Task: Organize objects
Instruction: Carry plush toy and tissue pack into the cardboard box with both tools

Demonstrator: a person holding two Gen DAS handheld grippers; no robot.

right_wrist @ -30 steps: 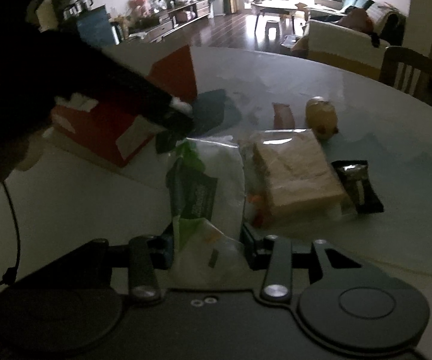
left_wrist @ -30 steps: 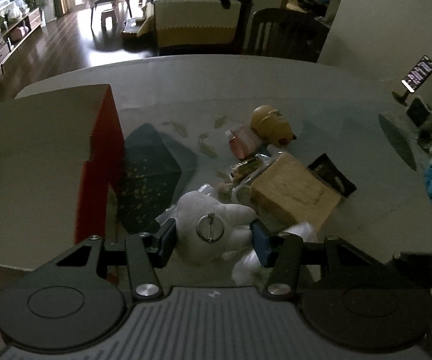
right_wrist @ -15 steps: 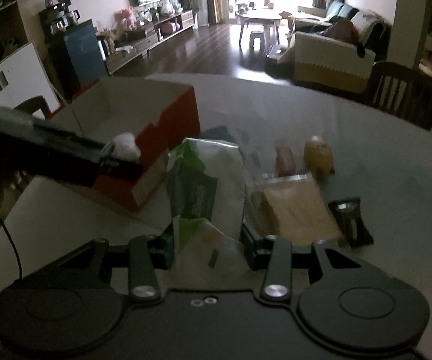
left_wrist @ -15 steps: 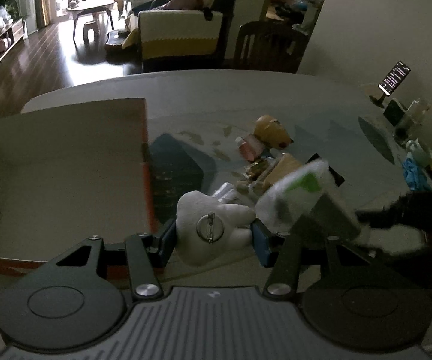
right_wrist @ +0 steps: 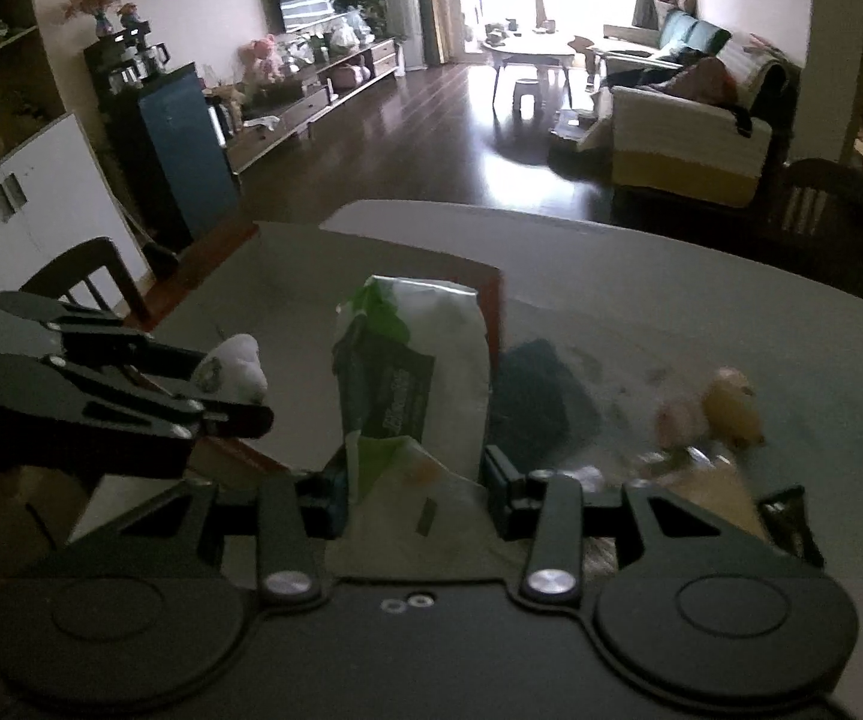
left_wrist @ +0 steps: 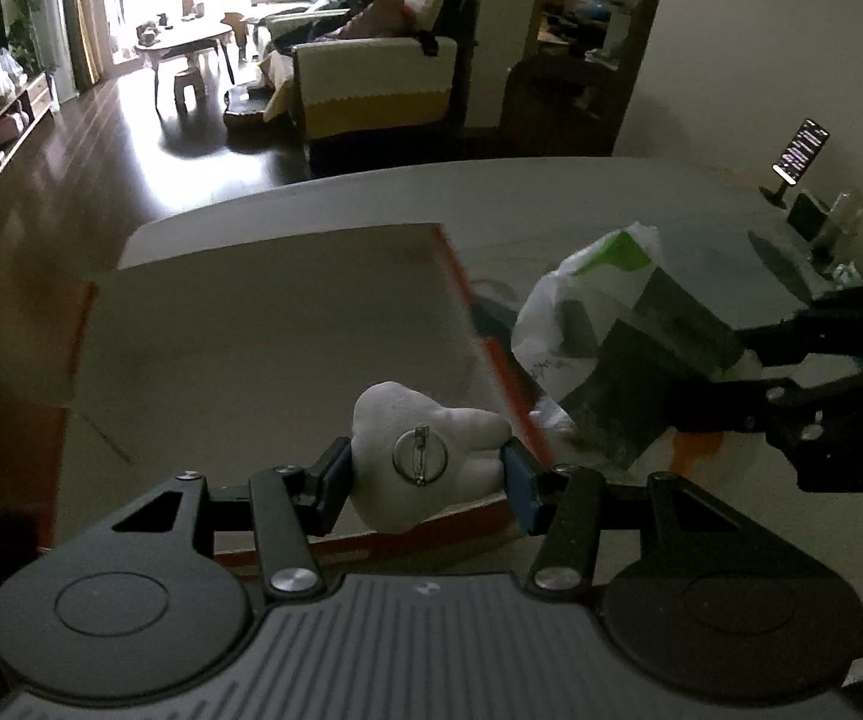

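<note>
My left gripper (left_wrist: 425, 477) is shut on a small white plush badge (left_wrist: 419, 450) with a metal pin on its back, held over the near right corner of an open red box (left_wrist: 491, 354). Seen from the right wrist, the left gripper (right_wrist: 233, 396) and the white plush badge (right_wrist: 239, 360) hang at the left, above the red box (right_wrist: 494, 306). My right gripper (right_wrist: 416, 489) is shut on a white and green snack bag (right_wrist: 413, 372), lifted just right of the box wall. In the left wrist view the snack bag (left_wrist: 599, 306) and right gripper (left_wrist: 731, 372) sit at the right.
On the table (right_wrist: 671, 312) to the right lie a yellow toy (right_wrist: 731, 402), a pink item (right_wrist: 677, 420), a tan loaf-like block (right_wrist: 713, 492) and a dark packet (right_wrist: 785, 504). A phone on a stand (left_wrist: 797, 156) is at the table's far right. Chairs (right_wrist: 95, 282) ring the table.
Both grippers rose and swung left toward the red box. The plush badge now hangs over the box's corner, and the snack bag has come up beside the box wall.
</note>
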